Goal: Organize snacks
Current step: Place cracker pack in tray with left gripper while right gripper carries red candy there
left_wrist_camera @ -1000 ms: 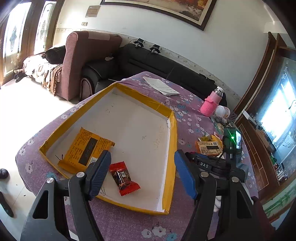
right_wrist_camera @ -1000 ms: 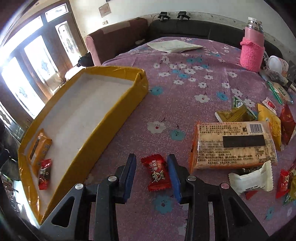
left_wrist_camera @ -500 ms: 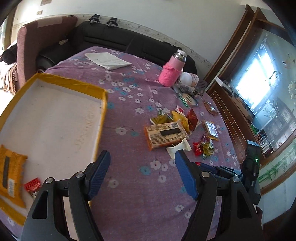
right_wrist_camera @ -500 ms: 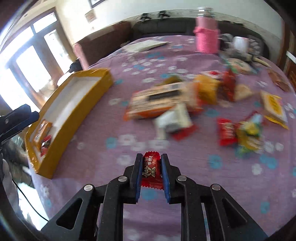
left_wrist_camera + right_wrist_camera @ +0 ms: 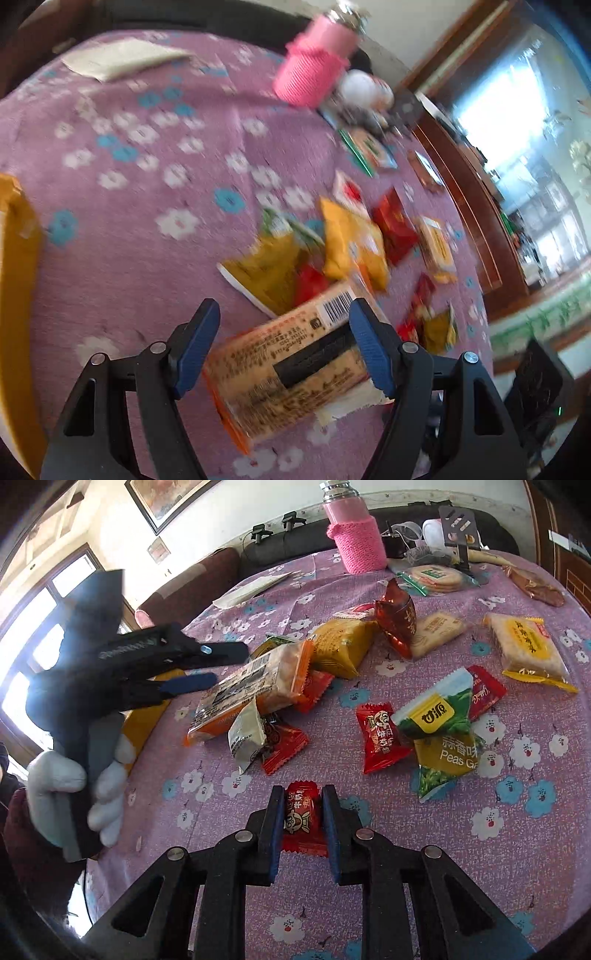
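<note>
Purple floral tablecloth (image 5: 424, 830) beneath crinkly red candy (image 5: 303, 818) in right tool (image 5: 303, 825)

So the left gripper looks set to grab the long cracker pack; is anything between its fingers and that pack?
Nothing visible. The left gripper is open with the cracker pack right at its fingertips, and no other snack lies between. A white wrapper is tucked under the pack's near edge.

A purple tablecloth (image 5: 369, 904) patterned with white and blue flowers carries a red candy (image 5: 301, 818) between blue-padded black fingers (image 5: 271, 834), a green-and-yellow pea packet (image 5: 436, 716), a pink knitted flask sleeve (image 5: 356, 546) and, blurred, probably a tan-and-orange cracker pack (image 5: 291, 365).
</note>
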`<act>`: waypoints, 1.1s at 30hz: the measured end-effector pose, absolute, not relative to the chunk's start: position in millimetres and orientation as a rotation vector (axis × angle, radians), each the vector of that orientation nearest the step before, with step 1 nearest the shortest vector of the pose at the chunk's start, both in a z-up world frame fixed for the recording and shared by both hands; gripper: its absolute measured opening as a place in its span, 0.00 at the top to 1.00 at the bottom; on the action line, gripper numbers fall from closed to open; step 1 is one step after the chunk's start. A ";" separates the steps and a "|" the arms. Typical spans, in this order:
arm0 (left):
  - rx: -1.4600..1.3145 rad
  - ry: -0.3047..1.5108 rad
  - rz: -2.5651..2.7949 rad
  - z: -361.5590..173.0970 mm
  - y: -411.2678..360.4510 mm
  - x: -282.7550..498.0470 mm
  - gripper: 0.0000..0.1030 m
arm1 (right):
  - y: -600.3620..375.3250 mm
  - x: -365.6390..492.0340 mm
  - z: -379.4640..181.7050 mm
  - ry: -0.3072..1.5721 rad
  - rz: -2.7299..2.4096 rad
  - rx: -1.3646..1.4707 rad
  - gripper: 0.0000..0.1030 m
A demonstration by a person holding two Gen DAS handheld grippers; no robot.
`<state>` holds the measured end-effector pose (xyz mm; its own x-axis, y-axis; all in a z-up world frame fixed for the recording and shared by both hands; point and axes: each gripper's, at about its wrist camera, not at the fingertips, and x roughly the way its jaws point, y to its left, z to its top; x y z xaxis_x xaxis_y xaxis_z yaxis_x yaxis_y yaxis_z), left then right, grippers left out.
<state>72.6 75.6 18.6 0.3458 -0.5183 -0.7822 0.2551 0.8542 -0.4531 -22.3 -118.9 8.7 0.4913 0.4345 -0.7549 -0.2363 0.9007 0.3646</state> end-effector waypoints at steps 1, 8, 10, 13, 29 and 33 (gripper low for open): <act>-0.255 1.113 -0.538 19.4 72.7 66.4 0.31 | -119.4 -22.1 8.6 0.981 0.416 0.236 0.79; 0.023 1.084 -0.564 30.7 54.2 18.5 0.31 | -115.2 -25.7 8.8 0.984 0.409 0.221 0.78; 0.058 1.061 -0.547 29.5 48.7 18.3 0.31 | -109.6 -27.6 9.4 0.976 0.401 0.183 0.77; 0.097 1.057 -0.539 24.2 34.3 22.1 0.31 | -102.9 -30.5 10.5 0.967 0.411 0.143 0.68; 0.053 0.940 -0.455 49.3 51.0 -8.7 0.48 | -94.6 -38.2 10.3 0.946 0.376 0.051 0.80; -0.041 0.876 -0.434 76.4 90.0 -37.5 0.48 | -102.0 -39.0 13.8 0.924 0.405 0.121 0.81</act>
<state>-37.5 90.0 76.4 0.5589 -0.3846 -0.7346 0.3513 0.9123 -0.2104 -39.0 -102.0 13.8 0.5335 0.3902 -0.7504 -0.2875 0.9181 0.2730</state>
